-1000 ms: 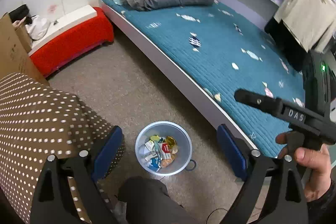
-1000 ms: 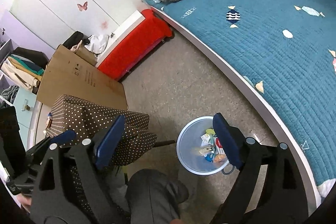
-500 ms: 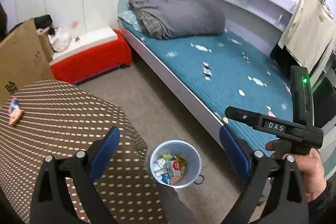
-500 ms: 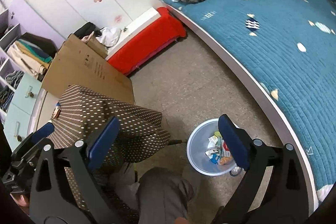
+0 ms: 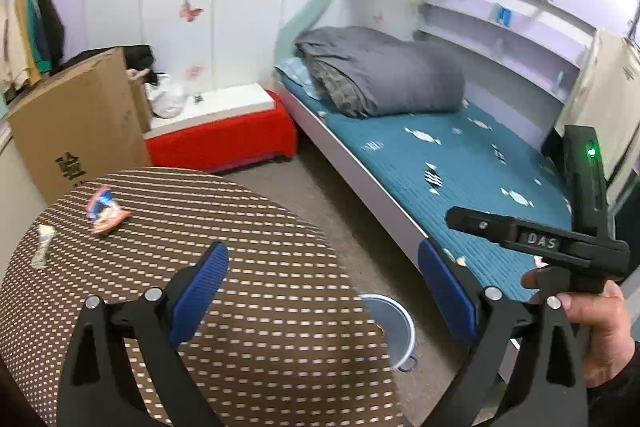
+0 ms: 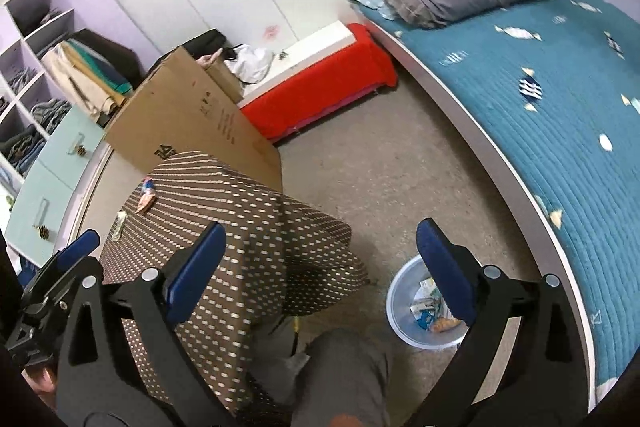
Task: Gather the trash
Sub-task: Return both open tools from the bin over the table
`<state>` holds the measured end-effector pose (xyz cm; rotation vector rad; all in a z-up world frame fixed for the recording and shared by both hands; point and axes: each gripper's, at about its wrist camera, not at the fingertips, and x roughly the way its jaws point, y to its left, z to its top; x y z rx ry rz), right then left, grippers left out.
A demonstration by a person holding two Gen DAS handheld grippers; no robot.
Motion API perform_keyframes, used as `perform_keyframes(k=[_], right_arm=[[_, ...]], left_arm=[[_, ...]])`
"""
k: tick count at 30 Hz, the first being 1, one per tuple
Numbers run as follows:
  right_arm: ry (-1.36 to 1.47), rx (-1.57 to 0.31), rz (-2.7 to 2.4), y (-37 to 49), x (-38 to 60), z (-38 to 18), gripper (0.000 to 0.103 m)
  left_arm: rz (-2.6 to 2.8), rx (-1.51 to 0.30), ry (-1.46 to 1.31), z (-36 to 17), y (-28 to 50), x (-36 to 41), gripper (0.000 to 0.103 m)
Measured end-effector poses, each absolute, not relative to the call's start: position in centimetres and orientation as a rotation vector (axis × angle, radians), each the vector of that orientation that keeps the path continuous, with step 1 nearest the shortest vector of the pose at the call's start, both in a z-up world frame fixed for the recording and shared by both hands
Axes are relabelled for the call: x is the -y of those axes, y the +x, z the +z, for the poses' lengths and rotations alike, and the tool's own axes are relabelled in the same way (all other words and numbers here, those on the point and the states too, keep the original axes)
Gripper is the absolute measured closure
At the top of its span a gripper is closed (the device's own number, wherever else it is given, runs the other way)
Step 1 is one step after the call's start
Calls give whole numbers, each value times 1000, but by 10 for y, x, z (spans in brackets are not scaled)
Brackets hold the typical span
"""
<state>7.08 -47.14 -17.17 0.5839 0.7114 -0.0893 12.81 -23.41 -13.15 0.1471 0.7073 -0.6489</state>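
Note:
A pale blue bin [image 6: 424, 303] holding several wrappers stands on the floor by the bed; its rim [image 5: 394, 323] peeks past the table edge in the left wrist view. On the brown dotted tablecloth [image 5: 248, 307] lie a pink-and-blue wrapper [image 5: 105, 211] and a whitish wrapper [image 5: 43, 245]; the same pink-and-blue wrapper [image 6: 146, 195] and whitish wrapper [image 6: 119, 225] lie at the cloth's far left corner. My left gripper [image 5: 324, 291] hangs open above the table, nothing between its blue pads. My right gripper [image 6: 320, 267] stands open and empty, above the table's corner and the bin.
A bed with a teal cover [image 5: 460, 163] and a grey duvet [image 5: 384, 71] runs along the right. A red bench [image 5: 224, 143] and a cardboard box [image 5: 76, 131] stand behind the table. A hand [image 5: 596, 331] holds the right gripper's handle. A knee in grey trousers [image 6: 344, 375] sits below.
Both grippers rose and tipped upward. The left view swung from the bin on the floor onto the tabletop, bringing the two wrappers into view. The right gripper's jaws widened slightly.

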Motion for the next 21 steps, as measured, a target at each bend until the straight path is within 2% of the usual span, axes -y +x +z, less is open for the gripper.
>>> perform_keyframes(k=[12,21], right_arm=[[460,-710,30,127,399,-139,9],[328,-752,134,197,322,-138,9]], left_arm=[[-426,-642,68,-121,168,137,8],[-230,-700,-47,-149,227,41,8]])
